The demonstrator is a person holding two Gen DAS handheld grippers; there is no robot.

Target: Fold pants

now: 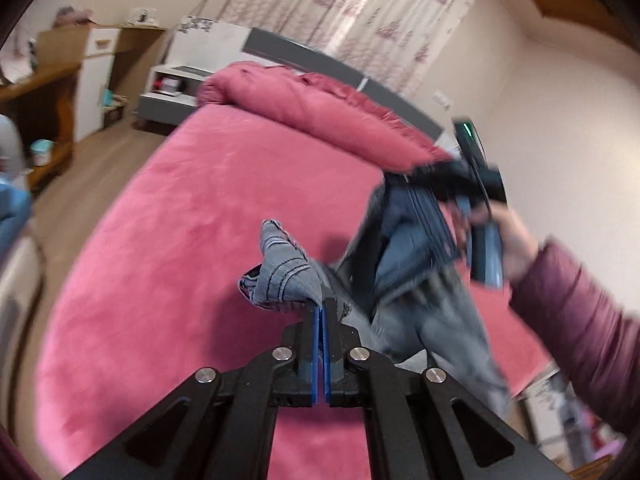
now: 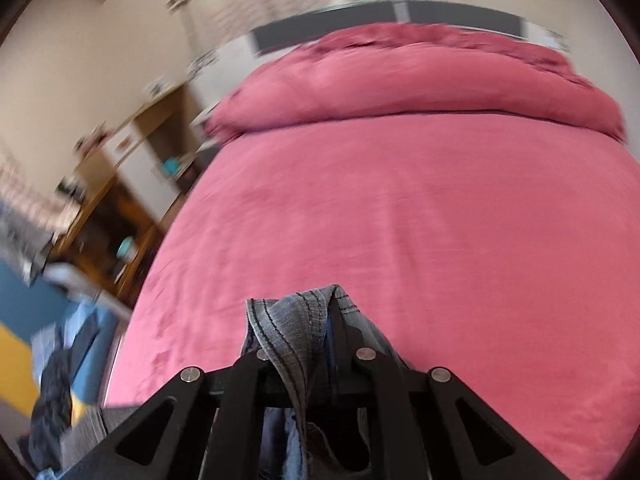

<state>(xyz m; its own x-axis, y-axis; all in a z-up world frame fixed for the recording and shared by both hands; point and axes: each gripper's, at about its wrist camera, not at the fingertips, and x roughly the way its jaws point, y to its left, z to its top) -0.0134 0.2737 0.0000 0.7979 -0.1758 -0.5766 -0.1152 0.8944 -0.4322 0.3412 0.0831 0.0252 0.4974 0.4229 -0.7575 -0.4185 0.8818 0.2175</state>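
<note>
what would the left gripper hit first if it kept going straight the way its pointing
Past the jeans pinched in its shut fingers, the left gripper points over open pink bed. It would probably meet the rolled duvet near the headboard first, though fisheye depth is unclear.

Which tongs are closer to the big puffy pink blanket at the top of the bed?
Right. The right tongs hold the jeans up just beside the rolled blanket; the left tongs grip them farther down the bed.
</note>
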